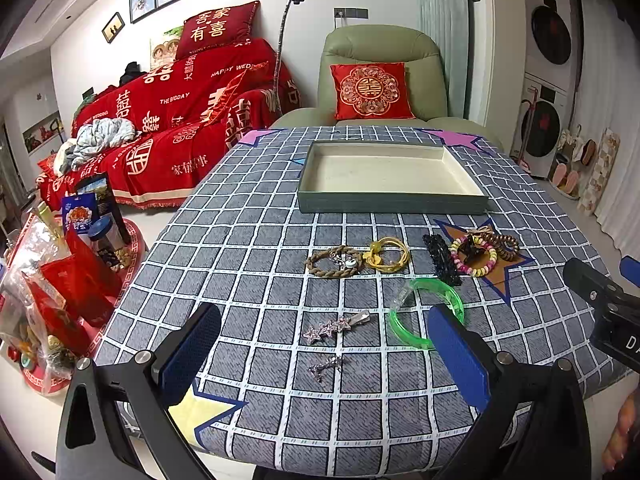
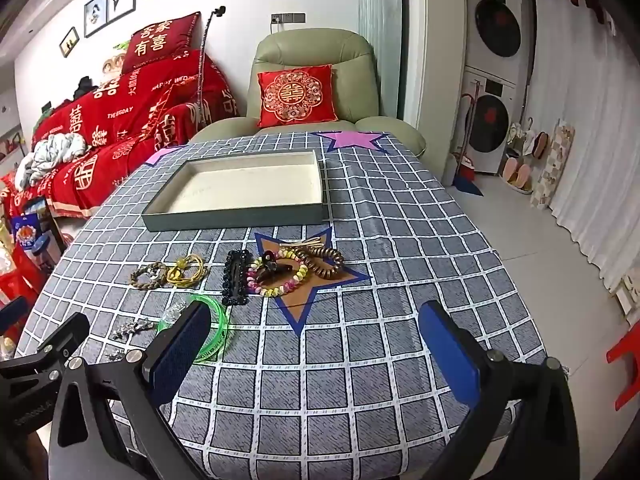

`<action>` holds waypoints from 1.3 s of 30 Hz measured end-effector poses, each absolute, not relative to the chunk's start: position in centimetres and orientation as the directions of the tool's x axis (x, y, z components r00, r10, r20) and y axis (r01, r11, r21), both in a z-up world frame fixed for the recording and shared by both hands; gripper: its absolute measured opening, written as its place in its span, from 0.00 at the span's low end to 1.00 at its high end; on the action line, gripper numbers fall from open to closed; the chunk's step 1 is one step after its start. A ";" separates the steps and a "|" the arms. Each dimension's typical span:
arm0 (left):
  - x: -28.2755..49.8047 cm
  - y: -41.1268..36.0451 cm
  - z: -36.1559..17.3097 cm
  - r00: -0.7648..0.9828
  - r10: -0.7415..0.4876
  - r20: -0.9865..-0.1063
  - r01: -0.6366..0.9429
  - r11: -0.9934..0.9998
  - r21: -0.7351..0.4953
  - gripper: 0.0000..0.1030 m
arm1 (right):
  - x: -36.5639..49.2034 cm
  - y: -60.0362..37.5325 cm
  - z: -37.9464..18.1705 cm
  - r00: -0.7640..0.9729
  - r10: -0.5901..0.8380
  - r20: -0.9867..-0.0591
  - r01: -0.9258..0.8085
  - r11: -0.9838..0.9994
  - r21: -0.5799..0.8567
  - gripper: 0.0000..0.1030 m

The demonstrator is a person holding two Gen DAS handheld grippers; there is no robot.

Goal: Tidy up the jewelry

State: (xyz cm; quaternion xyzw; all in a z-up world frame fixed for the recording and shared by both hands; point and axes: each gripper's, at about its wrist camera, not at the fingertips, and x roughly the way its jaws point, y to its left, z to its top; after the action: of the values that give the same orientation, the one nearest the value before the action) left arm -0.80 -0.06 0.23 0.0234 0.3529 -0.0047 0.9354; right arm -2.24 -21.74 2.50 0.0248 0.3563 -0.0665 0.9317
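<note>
Jewelry [image 1: 356, 262] lies loose just ahead of your left gripper [image 1: 324, 356], tray [image 1: 392, 204] beyond; both it and the right gripper [image 2: 316, 344] are spread, holding nothing, seemingly ready to pick.

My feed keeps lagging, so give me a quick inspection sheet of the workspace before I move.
Surface: checked cloth with paper stars, on a table.
Job's things: tray empty; rope bracelet, yellow ring, black clip, bead bracelets, green bangle, star clips loose on the cloth.
Clutter: nothing seen on the table.
Grippers: left gripper and right gripper open, holding nothing.
Cables: nothing seen.
Surroundings: green armchair, red sofa, washers, snack packs.
</note>
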 end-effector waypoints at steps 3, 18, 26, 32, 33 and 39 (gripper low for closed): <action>-0.8 0.0 0.2 0.752 0.012 -0.659 0.022 0.999 0.043 1.00 | -2.2 -21.6 2.5 0.738 -0.107 -0.666 0.140 0.990 -0.004 1.00; -0.7 -0.1 0.0 0.752 0.010 -0.659 0.025 0.999 0.043 1.00 | -2.0 -21.1 2.4 0.742 -0.103 -0.662 0.133 0.991 -0.006 1.00; -0.7 -0.2 0.0 0.751 0.011 -0.660 0.025 0.999 0.045 1.00 | -2.0 -21.1 2.5 0.743 -0.102 -0.662 0.131 0.991 -0.005 1.00; -0.7 -0.2 0.0 0.752 0.009 -0.659 0.026 0.999 0.043 1.00 | -2.0 -20.9 2.7 0.746 -0.103 -0.658 0.131 0.991 -0.006 1.00; -0.7 -0.2 0.0 0.752 0.009 -0.659 0.027 0.999 0.043 1.00 | -2.0 -20.9 2.6 0.745 -0.103 -0.659 0.131 0.991 -0.007 1.00; -0.7 -0.2 0.1 0.750 0.009 -0.662 0.024 0.999 0.041 1.00 | -1.9 -20.8 2.7 0.745 -0.101 -0.659 0.131 0.991 -0.005 1.00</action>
State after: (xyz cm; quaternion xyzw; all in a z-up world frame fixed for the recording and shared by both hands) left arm -0.72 -0.23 0.05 0.0235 0.3538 -0.0042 0.9350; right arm -1.94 -20.81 2.73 0.0208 0.3514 -0.0622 0.9339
